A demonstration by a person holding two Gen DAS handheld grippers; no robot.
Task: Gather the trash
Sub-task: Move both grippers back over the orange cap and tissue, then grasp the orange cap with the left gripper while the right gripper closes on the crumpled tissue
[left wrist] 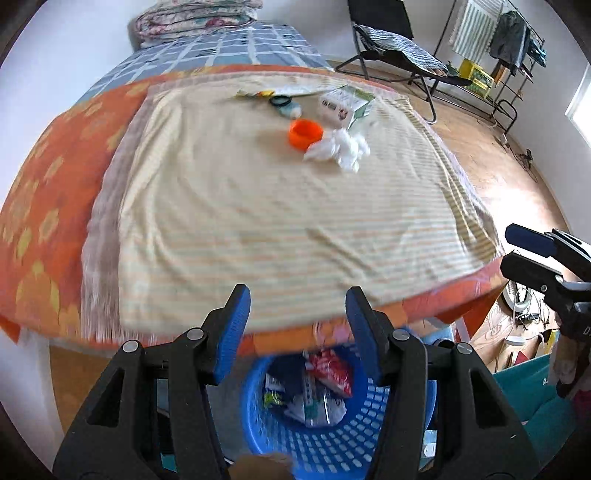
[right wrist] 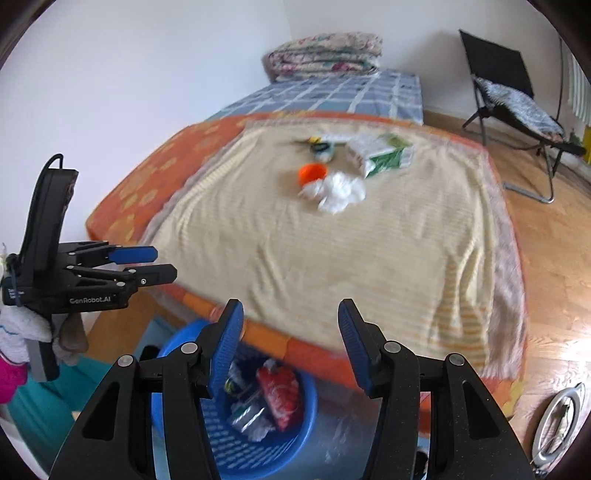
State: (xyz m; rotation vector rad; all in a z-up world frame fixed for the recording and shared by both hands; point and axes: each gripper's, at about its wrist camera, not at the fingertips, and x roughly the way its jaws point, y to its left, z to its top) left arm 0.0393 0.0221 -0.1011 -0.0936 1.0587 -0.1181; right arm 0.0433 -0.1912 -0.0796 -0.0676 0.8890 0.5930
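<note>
A blue plastic basket (left wrist: 321,439) with several wrappers in it stands on the floor below the bed's near edge; it also shows in the right wrist view (right wrist: 273,443). On the striped cloth lie an orange cup (left wrist: 304,134), crumpled white tissue (left wrist: 341,147), a white-green carton (left wrist: 345,105) and small items (left wrist: 282,101). They also show in the right wrist view: the cup (right wrist: 312,172), the tissue (right wrist: 338,192), the carton (right wrist: 380,153). My left gripper (left wrist: 297,310) is open and empty above the basket. My right gripper (right wrist: 290,321) is open and empty beside it.
The bed (left wrist: 48,192) has an orange cover and a folded quilt (left wrist: 199,18) at its far end. A black folding chair (left wrist: 391,40) and a clothes rack (left wrist: 517,48) stand on the wood floor at the right. A teal object (right wrist: 48,410) lies by the basket.
</note>
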